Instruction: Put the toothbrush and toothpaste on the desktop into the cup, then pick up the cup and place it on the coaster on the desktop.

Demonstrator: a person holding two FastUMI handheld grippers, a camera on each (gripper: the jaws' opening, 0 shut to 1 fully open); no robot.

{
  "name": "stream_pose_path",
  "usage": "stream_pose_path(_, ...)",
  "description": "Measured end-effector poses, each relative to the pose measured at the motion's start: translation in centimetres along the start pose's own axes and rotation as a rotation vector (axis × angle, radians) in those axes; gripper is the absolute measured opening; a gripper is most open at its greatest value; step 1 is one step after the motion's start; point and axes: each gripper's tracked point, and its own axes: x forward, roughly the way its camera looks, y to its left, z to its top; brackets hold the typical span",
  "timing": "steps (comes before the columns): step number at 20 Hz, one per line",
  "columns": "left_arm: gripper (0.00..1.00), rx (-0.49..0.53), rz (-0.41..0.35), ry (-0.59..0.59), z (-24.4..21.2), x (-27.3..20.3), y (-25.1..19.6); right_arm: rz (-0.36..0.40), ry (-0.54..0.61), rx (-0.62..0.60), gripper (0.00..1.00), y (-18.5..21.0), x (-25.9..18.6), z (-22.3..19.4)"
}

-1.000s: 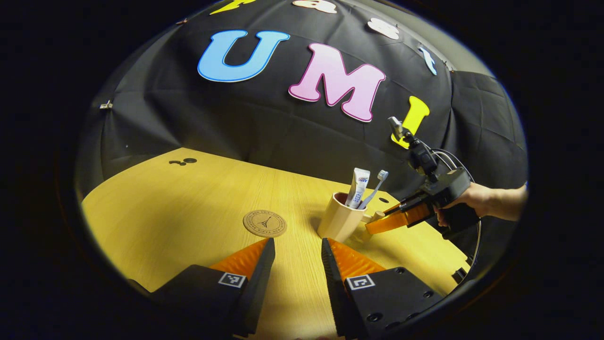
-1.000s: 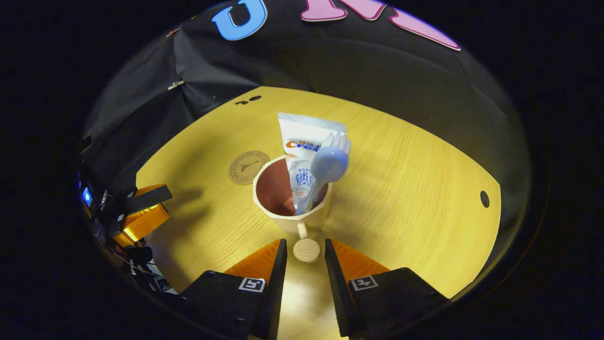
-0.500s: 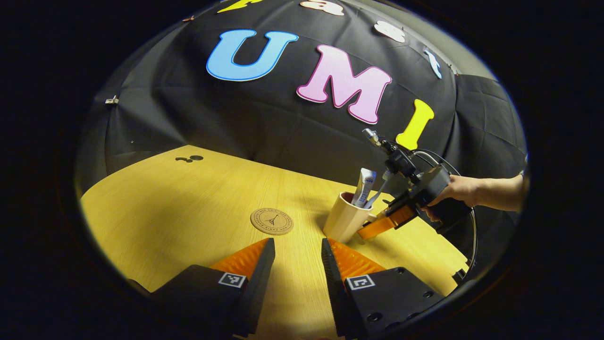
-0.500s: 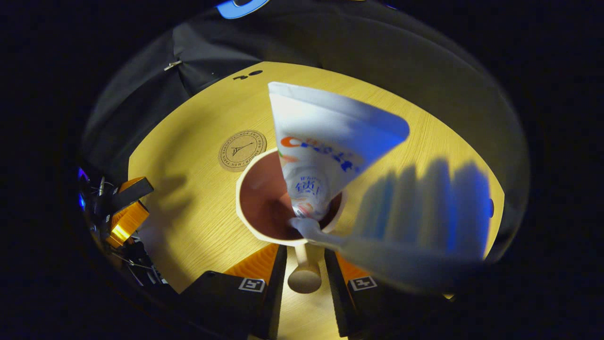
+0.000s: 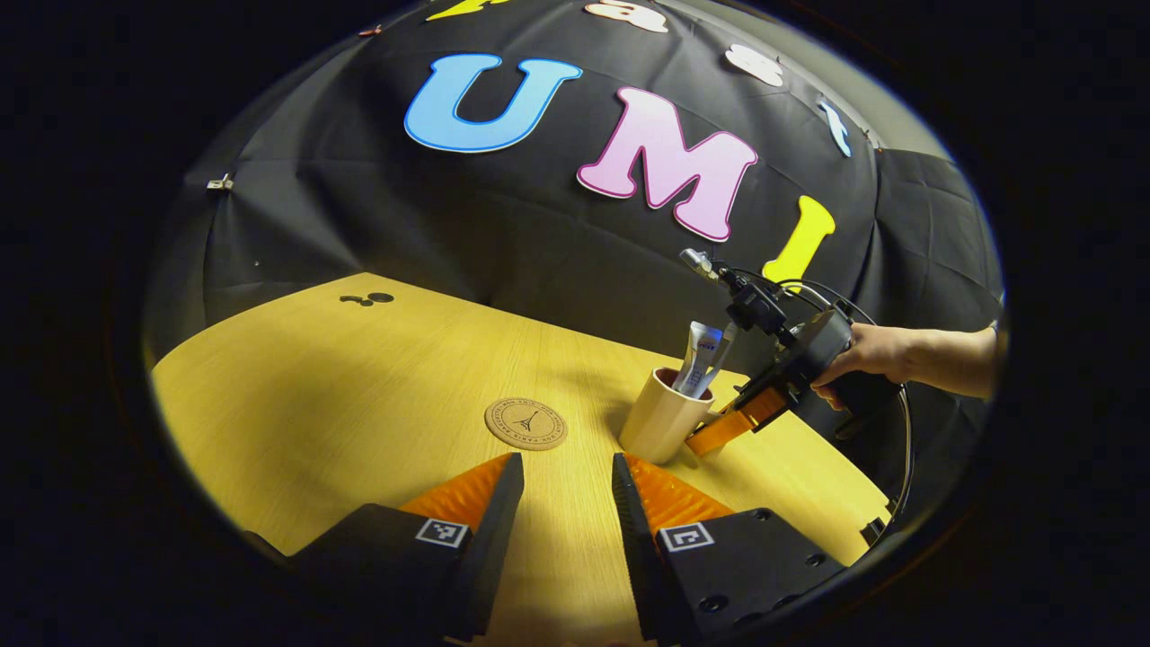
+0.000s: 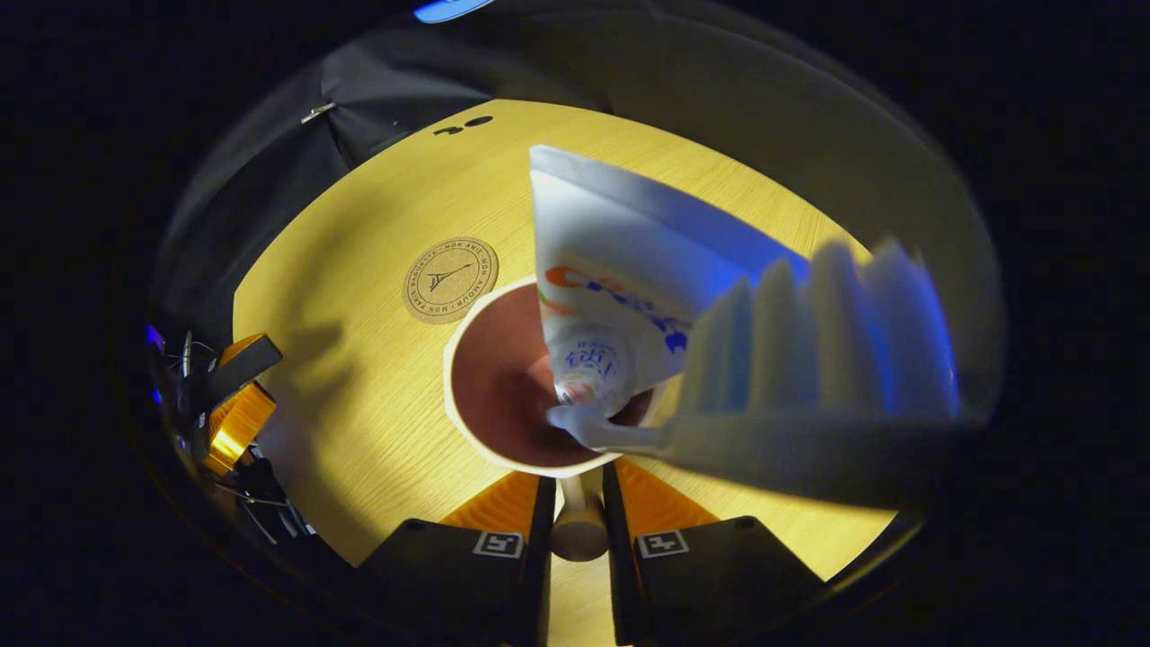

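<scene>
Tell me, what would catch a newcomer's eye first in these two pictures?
Probably the toothbrush, looming huge and blurred just before the lens in the right gripper view, leaning out of the cup beside the toothpaste. Below it, the right gripper pinches the cup's handle between its fingers. In the left gripper view, the round coaster lies bare on the yellow wooden desktop, left of the cup.

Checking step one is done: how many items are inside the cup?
2. The toothpaste stands in the cup, leaning on the rim nearest the right claw. The toothbrush leans beside it, head up. Anything smaller underneath would be hidden.
</scene>
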Motion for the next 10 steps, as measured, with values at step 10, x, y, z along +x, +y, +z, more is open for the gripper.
stream_pose_path(10, 0.63, -0.006, 0.014, -0.003, 0.12, -0.04, 0.58, 0.008, -0.008, -0.058, 0.26, 0.25, -0.6, -0.23)
